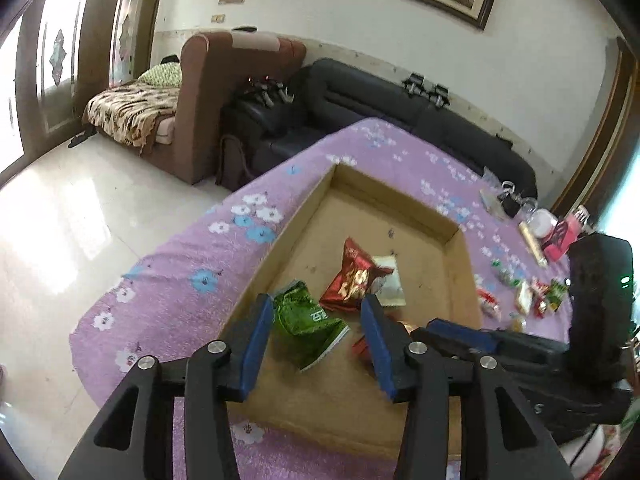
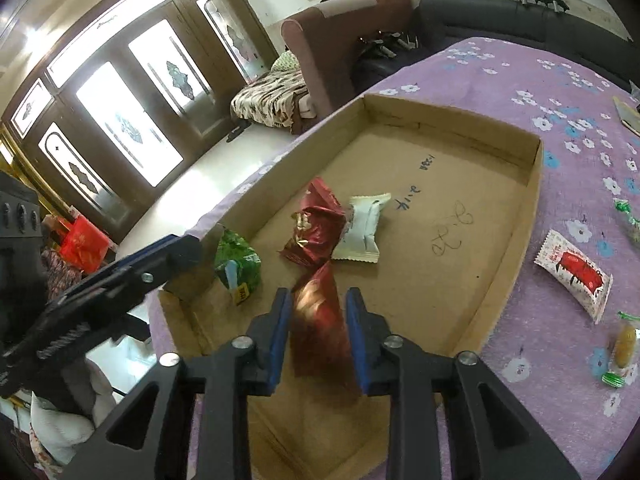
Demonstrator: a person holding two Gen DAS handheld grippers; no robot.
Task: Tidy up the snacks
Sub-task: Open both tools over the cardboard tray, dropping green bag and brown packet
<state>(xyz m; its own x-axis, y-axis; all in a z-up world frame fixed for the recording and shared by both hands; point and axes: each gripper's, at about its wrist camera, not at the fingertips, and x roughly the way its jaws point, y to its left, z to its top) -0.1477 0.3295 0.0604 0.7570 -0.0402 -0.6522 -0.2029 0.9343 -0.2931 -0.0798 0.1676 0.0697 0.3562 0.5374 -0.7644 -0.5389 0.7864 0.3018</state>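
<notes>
Left hand-held gripper [image 1: 316, 340], lower centre, stands apart around green packet [image 1: 308, 320], not pressing. Right hand-held gripper [image 2: 318, 334] flanks blurred red packet [image 2: 320, 332]; contact unclear. Both over cardboard tray [image 2: 532, 184].

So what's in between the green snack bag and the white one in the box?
A dark red snack bag lies between the green bag and the white packet, touching the white one. The right wrist view shows it best.

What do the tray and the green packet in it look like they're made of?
Tray: plain brown cardboard, matte, with raw cut edges and pen scribbles on its floor. Green packet: looks like thin shiny foil or plastic film, judging by its sharp creases and bright glints; which of the two, I can't tell.
</notes>
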